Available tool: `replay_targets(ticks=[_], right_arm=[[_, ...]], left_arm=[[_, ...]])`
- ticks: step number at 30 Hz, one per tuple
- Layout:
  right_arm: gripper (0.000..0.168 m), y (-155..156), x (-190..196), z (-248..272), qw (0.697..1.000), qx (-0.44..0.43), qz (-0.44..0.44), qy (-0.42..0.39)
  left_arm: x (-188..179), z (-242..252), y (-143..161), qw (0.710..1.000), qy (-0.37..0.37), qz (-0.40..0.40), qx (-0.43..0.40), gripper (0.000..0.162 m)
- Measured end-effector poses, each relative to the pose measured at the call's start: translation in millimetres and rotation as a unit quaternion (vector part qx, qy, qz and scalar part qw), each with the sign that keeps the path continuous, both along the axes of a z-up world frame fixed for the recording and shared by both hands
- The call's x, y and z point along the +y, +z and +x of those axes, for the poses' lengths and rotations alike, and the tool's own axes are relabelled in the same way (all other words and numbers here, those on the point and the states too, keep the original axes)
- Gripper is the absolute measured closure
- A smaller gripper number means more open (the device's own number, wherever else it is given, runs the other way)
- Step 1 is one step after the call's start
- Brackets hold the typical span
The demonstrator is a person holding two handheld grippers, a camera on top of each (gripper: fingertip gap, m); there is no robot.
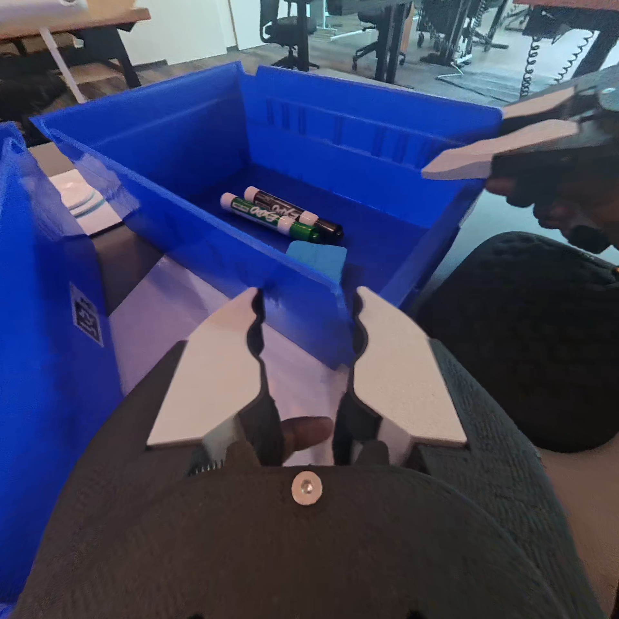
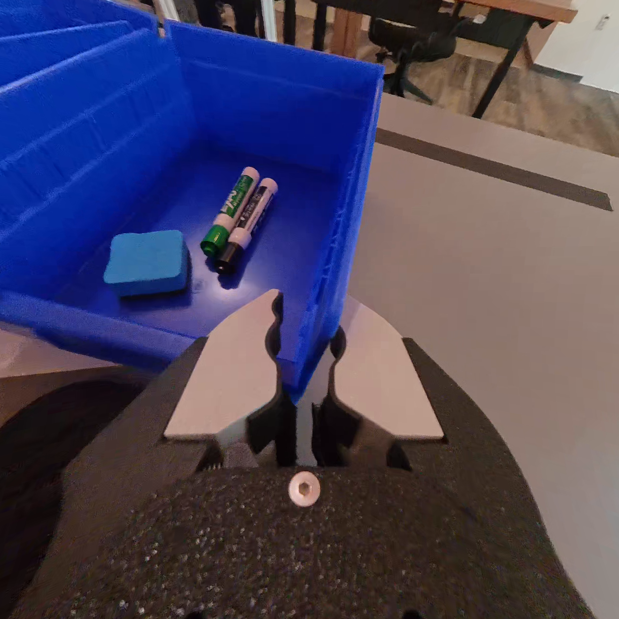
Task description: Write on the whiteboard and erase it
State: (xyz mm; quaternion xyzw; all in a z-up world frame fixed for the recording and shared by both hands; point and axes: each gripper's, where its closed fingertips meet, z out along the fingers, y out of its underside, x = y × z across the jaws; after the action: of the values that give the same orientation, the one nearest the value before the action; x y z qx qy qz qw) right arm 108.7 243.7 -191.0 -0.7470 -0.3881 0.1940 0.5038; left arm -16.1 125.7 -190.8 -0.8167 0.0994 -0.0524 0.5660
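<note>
Left claw (image 1: 306,298) is spread and empty over the blue bin's (image 1: 187,214) near wall; right claw (image 2: 308,313), also parted and empty, straddles its corner. Green marker (image 2: 231,211), black marker (image 2: 249,221) and eraser (image 2: 145,263) lie untouched inside. No whiteboard in view; judged barely started.

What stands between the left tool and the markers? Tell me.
The near wall of the blue bin, in the left wrist view: the left tool is outside it, the green marker and black marker inside.
</note>
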Motion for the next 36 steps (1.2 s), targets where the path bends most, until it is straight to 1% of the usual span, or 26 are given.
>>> replay_targets(ticks=[1, 4, 7, 10, 13, 16, 19, 23, 28, 32, 34, 36], right_arm=[[0.160, 0.7, 2.6, 2.6, 1.000, -0.014, 0.010, -0.016], [0.160, 12.3, -8.7, 3.5, 0.995, -0.051, 0.076, -0.034], [0.158, 34.6, -32.9, 8.0, 0.988, -0.064, 0.124, -0.065], [0.158, 62.8, -59.9, 8.5, 0.986, -0.060, 0.127, -0.091], [0.158, 108.0, -81.3, -5.3, 0.982, -0.049, 0.156, -0.092], [0.159, 151.9, -97.1, -33.8, 0.978, -0.030, 0.192, -0.073], [0.158, 179.5, -109.2, -81.1, 0.975, -0.022, 0.216, -0.039], [0.158, 192.4, -135.9, -165.1, 0.970, -0.013, 0.241, 0.026], [0.158, 188.6, -184.6, -281.0, 0.960, 0.049, 0.246, 0.125], [0.157, 171.8, -239.5, -363.7, 0.944, 0.080, 0.248, 0.204], [0.156, 158.9, -265.3, -394.2, 0.937, 0.088, 0.245, 0.234], [0.155, 144.7, -286.8, -413.5, 0.931, 0.089, 0.246, 0.253]], left_arm=[[2.2, -4.9, 0.3, 1.000, 0.018, 0.004, 0.010, 0.116], [5.1, -17.5, 5.4, 0.997, 0.046, 0.030, 0.048, 0.133], [-1.0, -27.1, 35.8, 0.990, 0.068, 0.090, 0.088, 0.145], [-18.5, -31.8, 80.2, 0.985, 0.062, 0.123, 0.102, 0.148], [-41.9, -44.9, 128.1, 0.977, 0.071, 0.159, 0.126, 0.148], [-65.2, -69.5, 166.8, 0.967, 0.093, 0.191, 0.140, 0.149], [-90.6, -108.8, 189.5, 0.957, 0.129, 0.205, 0.160, 0.149], [-134.9, -177.6, 199.5, 0.944, 0.189, 0.206, 0.173, 0.147], [-205.4, -265.8, 191.0, 0.920, 0.274, 0.193, 0.204, 0.147], [-275.3, -324.8, 179.0, 0.890, 0.349, 0.186, 0.227, 0.148], [-306.9, -344.3, 172.6, 0.878, 0.375, 0.185, 0.232, 0.148], [-331.0, -359.0, 160.2, 0.869, 0.396, 0.176, 0.237, 0.148]])
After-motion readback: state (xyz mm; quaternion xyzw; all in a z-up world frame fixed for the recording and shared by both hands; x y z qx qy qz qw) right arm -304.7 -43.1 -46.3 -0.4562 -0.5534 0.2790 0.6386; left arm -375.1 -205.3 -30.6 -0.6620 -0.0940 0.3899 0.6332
